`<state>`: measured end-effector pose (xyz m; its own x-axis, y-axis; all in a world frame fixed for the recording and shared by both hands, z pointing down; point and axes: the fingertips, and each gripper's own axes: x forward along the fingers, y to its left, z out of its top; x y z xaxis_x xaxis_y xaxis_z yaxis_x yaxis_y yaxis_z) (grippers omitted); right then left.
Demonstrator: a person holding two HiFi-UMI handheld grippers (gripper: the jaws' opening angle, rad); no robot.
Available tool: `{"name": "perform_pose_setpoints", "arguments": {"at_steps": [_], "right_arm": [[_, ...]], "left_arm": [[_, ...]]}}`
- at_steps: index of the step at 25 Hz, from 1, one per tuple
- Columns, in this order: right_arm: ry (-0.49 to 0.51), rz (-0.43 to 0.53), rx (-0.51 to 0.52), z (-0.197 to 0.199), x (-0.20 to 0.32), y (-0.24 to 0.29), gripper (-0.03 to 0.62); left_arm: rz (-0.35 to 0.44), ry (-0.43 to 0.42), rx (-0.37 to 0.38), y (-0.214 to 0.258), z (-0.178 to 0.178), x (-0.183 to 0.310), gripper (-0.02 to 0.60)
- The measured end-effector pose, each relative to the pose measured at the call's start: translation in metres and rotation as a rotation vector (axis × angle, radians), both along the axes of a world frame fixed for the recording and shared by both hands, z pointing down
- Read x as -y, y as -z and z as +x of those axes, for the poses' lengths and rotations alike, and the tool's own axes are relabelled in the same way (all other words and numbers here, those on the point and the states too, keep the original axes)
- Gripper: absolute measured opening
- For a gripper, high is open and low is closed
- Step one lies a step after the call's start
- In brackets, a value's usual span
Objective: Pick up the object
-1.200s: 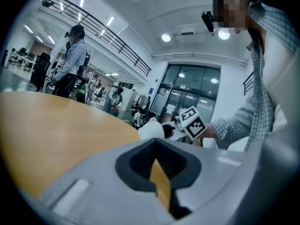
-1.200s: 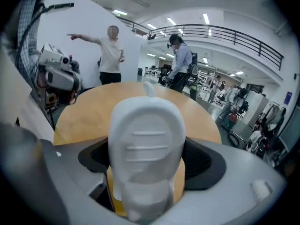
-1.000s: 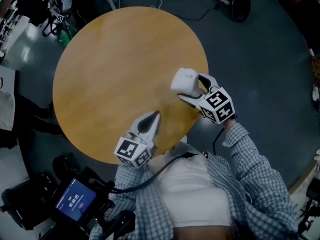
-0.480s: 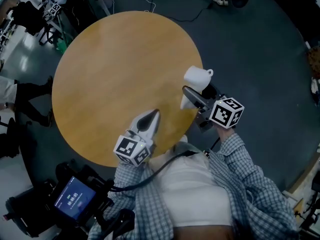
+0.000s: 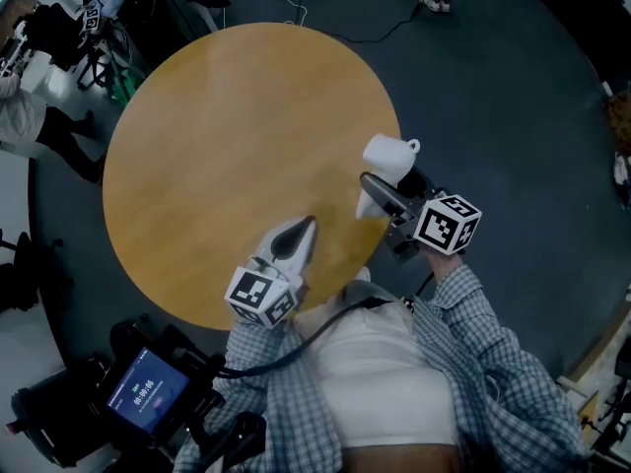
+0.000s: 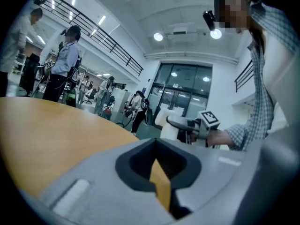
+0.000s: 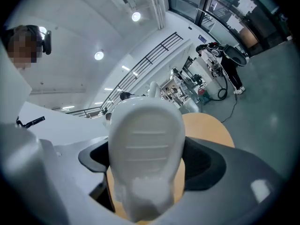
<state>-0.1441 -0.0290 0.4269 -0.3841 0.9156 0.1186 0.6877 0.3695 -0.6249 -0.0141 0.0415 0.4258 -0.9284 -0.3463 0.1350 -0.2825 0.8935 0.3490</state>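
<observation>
A white mug-like object with a small handle is held up over the right rim of the round wooden table. My right gripper is shut on it, and the white object fills the space between the jaws in the right gripper view. My left gripper rests low over the table's near edge with its jaws together and nothing between them. In the left gripper view the left gripper shows only tabletop through its closed tips, and the right gripper with its white object shows across the table.
Dark floor surrounds the table, with cables and equipment along the far edge. A screen device sits at the lower left. People stand at the left and beyond the table.
One second ago the right gripper held the white object lower over the table's right side. It has since lifted and turned it, and has stayed still for the last half second. The left gripper has not moved.
</observation>
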Motion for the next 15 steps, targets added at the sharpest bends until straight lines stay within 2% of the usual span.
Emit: {"name": "perform_pose_setpoints", "arguments": {"at_steps": [15], "right_arm": [[0.050, 0.010, -0.001, -0.0004, -0.0092, -0.0002, 0.453]], "left_arm": [[0.003, 0.021, -0.006, 0.0016, -0.0045, -0.0044, -0.002]]}}
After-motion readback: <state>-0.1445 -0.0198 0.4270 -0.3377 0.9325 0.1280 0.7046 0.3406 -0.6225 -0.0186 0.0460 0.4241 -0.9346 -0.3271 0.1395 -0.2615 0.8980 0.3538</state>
